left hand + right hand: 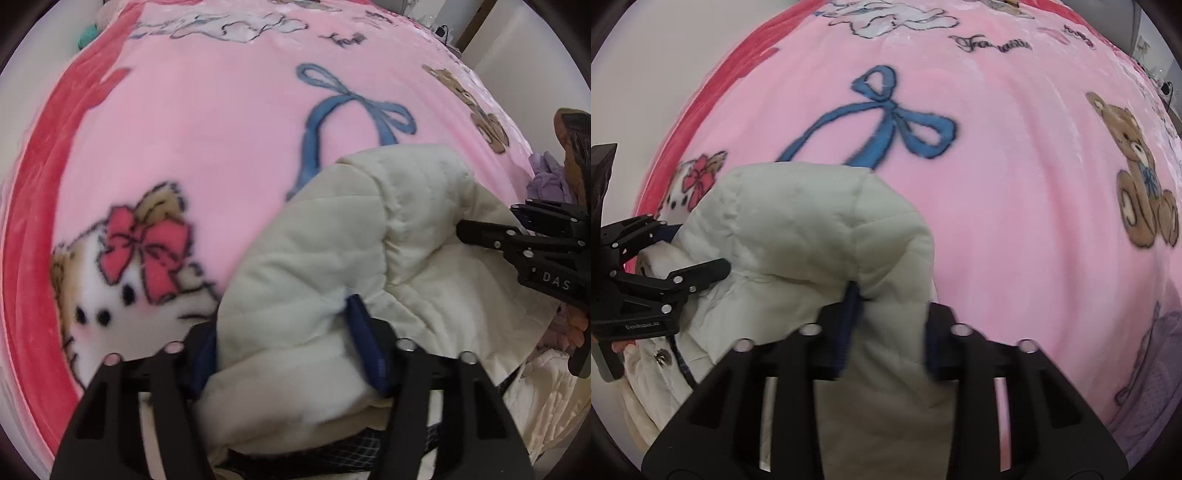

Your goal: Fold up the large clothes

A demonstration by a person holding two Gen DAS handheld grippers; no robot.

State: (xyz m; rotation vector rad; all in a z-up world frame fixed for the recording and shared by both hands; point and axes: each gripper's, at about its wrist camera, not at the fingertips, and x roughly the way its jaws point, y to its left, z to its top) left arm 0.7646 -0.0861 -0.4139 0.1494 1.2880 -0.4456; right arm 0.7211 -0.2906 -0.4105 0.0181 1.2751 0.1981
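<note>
Left wrist view. The left gripper (288,343) points steeply down at a cream quilted jacket (332,251) bunched on a pink blanket (221,122) spread over a bed. Its blue-padded fingers (364,347) stand on either side of a thick fold of the jacket, and the pads press into the padding, so the fold is pinched. The left pad is mostly buried behind the cloth. The lower part of the jacket is cut off by the gripper body; a dark checked lining shows beneath it. At the right edge the right gripper (465,230) enters, only one finger visible, its tip against the jacket. A lilac garment (546,177) beside it is partly hidden.

Right wrist view. The right gripper (890,332) is closed on another fold of the jacket (798,229); motion blur softens the blue pads (851,325). At the left edge the left gripper (698,254) is seen from the side, its far finger largely hidden by the jacket. A snap button shows low on the jacket's front. The blanket (1015,184) fills the background; the lilac garment (1156,369) is cut off at lower right.
</note>
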